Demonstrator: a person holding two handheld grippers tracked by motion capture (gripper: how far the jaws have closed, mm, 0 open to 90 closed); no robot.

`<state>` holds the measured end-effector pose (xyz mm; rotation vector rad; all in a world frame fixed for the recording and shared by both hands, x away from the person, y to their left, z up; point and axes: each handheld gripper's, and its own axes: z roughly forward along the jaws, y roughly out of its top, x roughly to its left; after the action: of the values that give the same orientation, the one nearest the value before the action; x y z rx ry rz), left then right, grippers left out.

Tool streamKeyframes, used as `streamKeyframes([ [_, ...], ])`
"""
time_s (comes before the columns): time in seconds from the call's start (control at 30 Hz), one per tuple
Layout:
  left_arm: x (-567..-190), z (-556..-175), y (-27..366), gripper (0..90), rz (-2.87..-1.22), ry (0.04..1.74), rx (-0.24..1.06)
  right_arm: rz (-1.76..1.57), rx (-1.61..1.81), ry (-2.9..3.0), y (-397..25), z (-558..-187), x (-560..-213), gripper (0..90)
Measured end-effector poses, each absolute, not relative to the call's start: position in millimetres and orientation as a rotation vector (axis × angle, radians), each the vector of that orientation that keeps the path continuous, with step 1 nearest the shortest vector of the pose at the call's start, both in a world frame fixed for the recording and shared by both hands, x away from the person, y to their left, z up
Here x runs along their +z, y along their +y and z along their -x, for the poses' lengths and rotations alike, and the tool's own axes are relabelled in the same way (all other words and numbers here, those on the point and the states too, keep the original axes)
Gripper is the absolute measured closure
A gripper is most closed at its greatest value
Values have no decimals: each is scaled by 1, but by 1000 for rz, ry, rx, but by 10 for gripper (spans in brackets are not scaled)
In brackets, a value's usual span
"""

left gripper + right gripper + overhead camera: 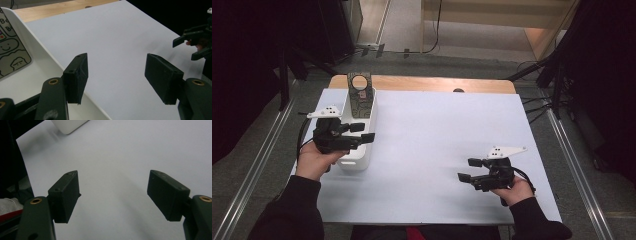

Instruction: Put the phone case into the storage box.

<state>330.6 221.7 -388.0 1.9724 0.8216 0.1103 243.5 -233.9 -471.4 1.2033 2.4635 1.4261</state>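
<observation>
A white bin (pixel 355 163) stands at the left of the white table top (pixel 437 135). A dark patterned card (pixel 360 100) with a round hole at its top leans upright at the bin's far end. My left gripper (pixel 363 132) hovers open over the middle of the bin, jaws pointing right. In the left gripper view the left gripper (pixel 116 72) has nothing between its jaws, with the bin's rim (pixel 37 42) and the card (pixel 10 50) at its left. My right gripper (pixel 469 169) is open near the front right of the table, and the right gripper (pixel 113 192) holds nothing above bare table.
A strip of wooden table (pixel 422 83) shows behind the white top. Black stands and cables (pixel 557 75) line the floor on both sides. The bin's corner (pixel 67 125) appears far off in the right gripper view. The other gripper (pixel 190 47) shows at the right edge of the left gripper view.
</observation>
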Motion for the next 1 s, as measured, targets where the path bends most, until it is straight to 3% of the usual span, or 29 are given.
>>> streamKeyframes([
  [1.0,-412,-289,209,330,-2043,670,125,-1206,1413,2467,-235,-241,-472,252],
])
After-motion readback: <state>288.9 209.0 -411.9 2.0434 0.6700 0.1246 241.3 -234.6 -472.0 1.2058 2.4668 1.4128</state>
